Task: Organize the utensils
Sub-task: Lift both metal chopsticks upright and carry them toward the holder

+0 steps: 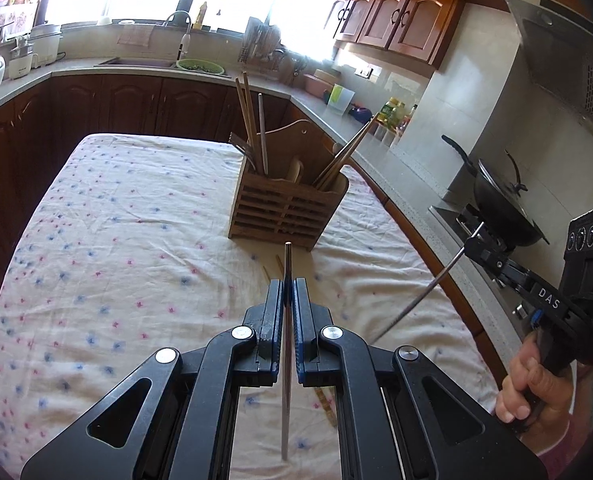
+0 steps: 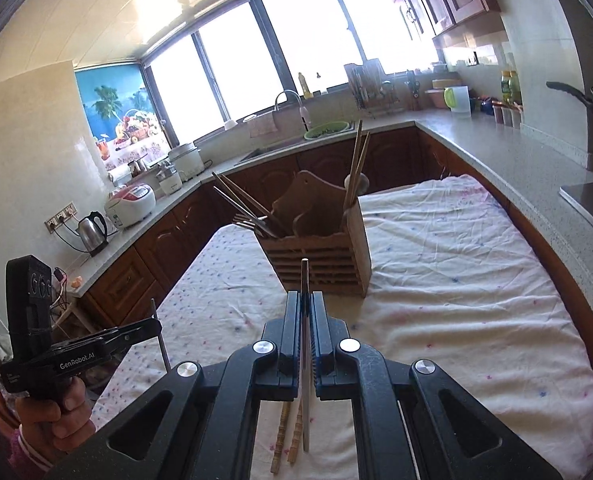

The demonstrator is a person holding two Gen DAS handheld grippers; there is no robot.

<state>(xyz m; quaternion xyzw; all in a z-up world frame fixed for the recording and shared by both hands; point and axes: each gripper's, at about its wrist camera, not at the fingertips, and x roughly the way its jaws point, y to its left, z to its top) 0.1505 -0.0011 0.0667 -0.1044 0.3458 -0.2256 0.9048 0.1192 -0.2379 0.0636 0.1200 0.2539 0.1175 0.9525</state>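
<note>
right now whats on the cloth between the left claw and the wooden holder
Left wrist view: a pair of wooden chopsticks on the flowered cloth between left claw and wooden holder.

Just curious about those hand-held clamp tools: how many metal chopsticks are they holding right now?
2. One metal chopstick is pinched in the left gripper; the other chopstick is in the right gripper. More may stand hidden in the holder.
</note>
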